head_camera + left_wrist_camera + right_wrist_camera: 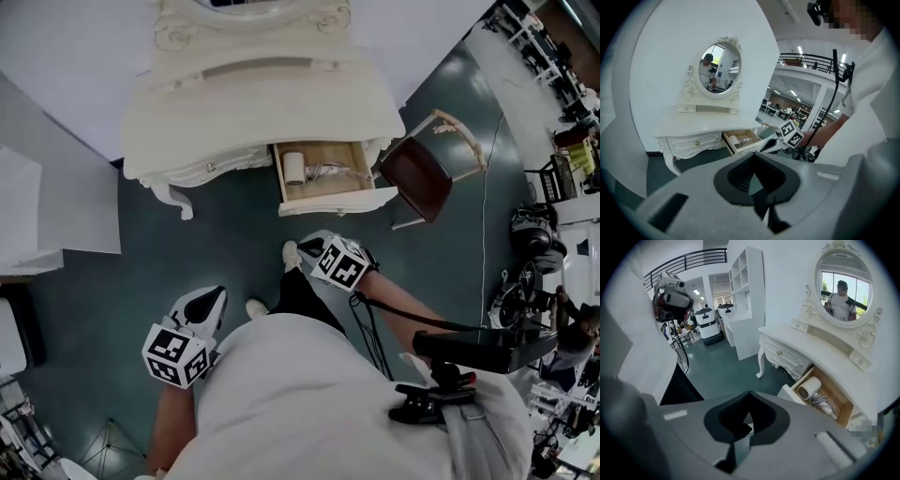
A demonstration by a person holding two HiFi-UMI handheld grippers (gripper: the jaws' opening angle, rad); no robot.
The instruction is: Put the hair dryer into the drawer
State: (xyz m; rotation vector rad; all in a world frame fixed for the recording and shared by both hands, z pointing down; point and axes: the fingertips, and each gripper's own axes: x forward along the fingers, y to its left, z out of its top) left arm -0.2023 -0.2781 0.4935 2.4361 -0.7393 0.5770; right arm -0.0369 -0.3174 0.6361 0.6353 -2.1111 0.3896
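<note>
The white hair dryer (295, 168) lies in the open wooden drawer (333, 200) of the cream dressing table (253, 103), its cord coiled beside it. My right gripper (309, 247) hangs below the drawer front, apart from it, jaws shut and empty. My left gripper (208, 302) is lower left, over the floor, also shut with nothing in it. In the right gripper view the hair dryer (809, 388) shows in the drawer (836, 401) beyond the jaws (749, 420). The left gripper view shows the drawer (749, 146) and the right gripper (771, 144) ahead of the left gripper (753, 180).
A brown-seated chair (422, 173) stands right of the drawer. An oval mirror (719, 69) tops the table. A white shelf unit (747, 301) stands to the table's left. Machines and cables (534, 244) crowd the right side. The floor (225, 216) is dark green.
</note>
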